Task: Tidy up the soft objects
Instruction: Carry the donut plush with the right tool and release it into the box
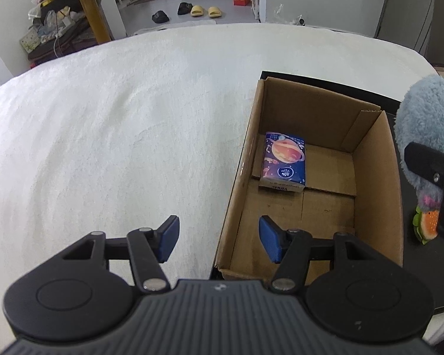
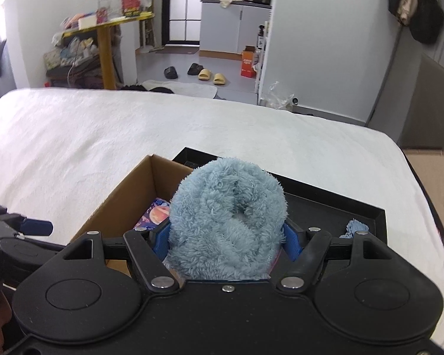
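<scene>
We see right gripper point(image 2: 226, 241) pinching blue plush toy point(image 2: 226, 222) above cardboard box point(image 1: 379, 177); left gripper point(image 1: 219, 238) spread, empty, over box edge; tissue pack point(image 1: 284, 161) inside box.

A bed point(image 1: 118, 124) covered in a white fleecy blanket carries everything. A black tray point(image 2: 334, 207) lies on it near one edge. A cardboard box point(image 1: 379, 183) sits in the tray.

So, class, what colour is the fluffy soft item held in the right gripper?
Light blue: the fluffy soft item, clamped in the right gripper, shows best in the right wrist view.
</scene>
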Demonstrator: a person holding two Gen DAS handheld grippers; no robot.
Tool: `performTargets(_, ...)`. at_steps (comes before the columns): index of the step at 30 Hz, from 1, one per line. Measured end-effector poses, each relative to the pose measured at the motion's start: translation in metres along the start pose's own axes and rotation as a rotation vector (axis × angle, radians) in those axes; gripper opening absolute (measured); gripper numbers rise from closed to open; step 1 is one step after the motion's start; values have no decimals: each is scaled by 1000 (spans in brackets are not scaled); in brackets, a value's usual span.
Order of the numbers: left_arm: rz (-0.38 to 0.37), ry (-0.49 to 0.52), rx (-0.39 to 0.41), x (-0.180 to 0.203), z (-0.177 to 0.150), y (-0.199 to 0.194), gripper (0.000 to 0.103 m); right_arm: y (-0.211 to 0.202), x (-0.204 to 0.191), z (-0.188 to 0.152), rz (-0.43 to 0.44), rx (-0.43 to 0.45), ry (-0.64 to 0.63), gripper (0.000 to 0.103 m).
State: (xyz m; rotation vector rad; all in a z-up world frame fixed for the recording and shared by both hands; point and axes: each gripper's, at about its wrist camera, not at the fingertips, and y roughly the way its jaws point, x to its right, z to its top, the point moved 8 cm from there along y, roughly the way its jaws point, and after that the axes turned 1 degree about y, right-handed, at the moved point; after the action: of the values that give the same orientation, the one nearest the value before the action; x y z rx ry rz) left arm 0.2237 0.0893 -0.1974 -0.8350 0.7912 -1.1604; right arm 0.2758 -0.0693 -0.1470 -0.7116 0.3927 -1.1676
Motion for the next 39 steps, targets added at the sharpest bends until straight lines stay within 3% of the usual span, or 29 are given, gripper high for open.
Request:
performTargets(5, -22, -1, -12, 1, 0, 4, 54, 4, -14, -2, 2, -11, -75, 70)
performTargets(10, -62, -30, -32, -1, -1, 11, 25, 10, -24, 0, 10, -23, -136, 70)
performTargets(13, -80, -47, -41, -3, -1, 16, 15, 14, -27, 1, 16, -28, -161, 70)
performTargets(20, -114, -70, -36, -5, -1, 17, 11, 20, -29, 4, 19, -30, -202, 71)
performTargets(23, -130, -77, -32, -5, 0, 17, 11, 21, -29, 5, -4, -11, -220, 81)
performTargets(30, -111, -63, -25, -5, 0, 16, 12, 16, -19, -6, -40, -23, -212, 81)
performTargets(39, -50, -5, 7, 2, 0, 4, 17, 1, 5, -33, -40, -61, -103, 81)
